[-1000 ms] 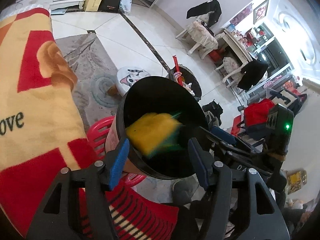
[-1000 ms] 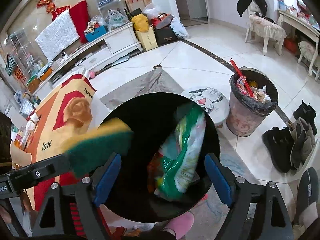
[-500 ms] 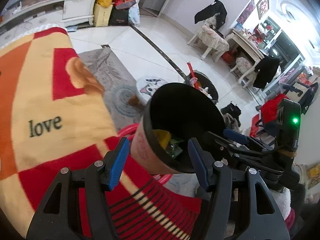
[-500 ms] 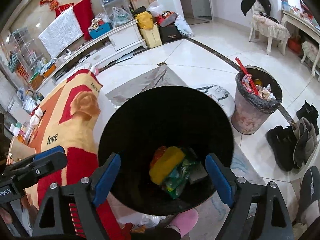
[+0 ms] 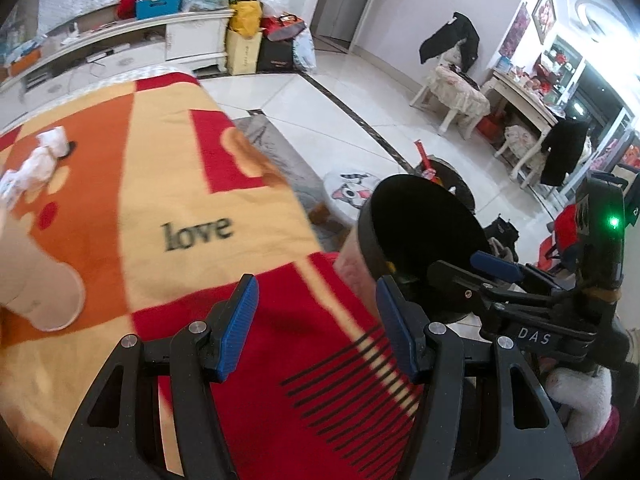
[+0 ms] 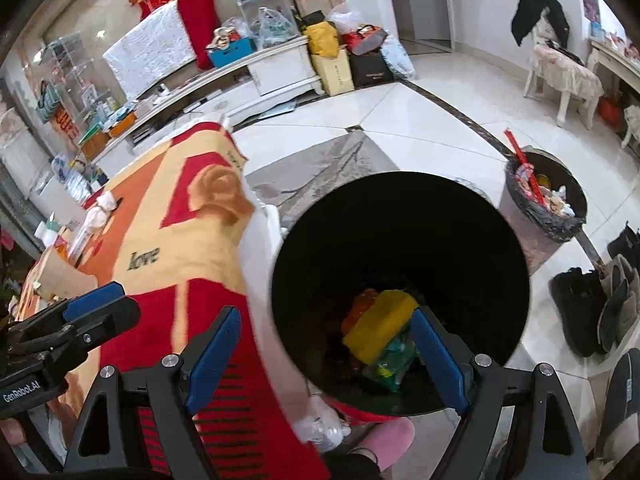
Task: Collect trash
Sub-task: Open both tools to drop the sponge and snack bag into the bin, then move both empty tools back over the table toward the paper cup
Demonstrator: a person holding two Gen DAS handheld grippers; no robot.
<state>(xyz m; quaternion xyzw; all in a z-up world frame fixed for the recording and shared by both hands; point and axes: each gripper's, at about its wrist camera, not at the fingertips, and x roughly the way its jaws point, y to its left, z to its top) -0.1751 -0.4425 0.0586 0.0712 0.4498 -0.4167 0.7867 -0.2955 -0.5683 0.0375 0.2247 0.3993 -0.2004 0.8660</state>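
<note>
A black-lined trash bin [image 6: 400, 208] stands beside the blanket-covered table [image 5: 180, 184]. Inside it lie a yellow sponge [image 6: 378, 326], a green wrapper [image 6: 394, 364] and an orange item. The bin also shows in the left wrist view [image 5: 420, 232]. My left gripper [image 5: 316, 328] is open and empty over the table's red corner. My right gripper [image 6: 326, 360] is open and empty above the bin's near rim. White crumpled tissue [image 5: 38, 160] and a paper cup [image 5: 40, 292] lie on the table at the left.
A second full trash bin [image 6: 546, 196] stands on the tiled floor at the right. A small cat-print stool [image 5: 352, 190] is beyond the table. Shoes [image 6: 600, 308] line the right edge. A white cabinet with bags [image 6: 332, 56] is at the back.
The yellow sponge and green wrapper dropped from the grippers into the bin. My left gripper swung left from over the bin to over the table. Both grippers are now empty.
</note>
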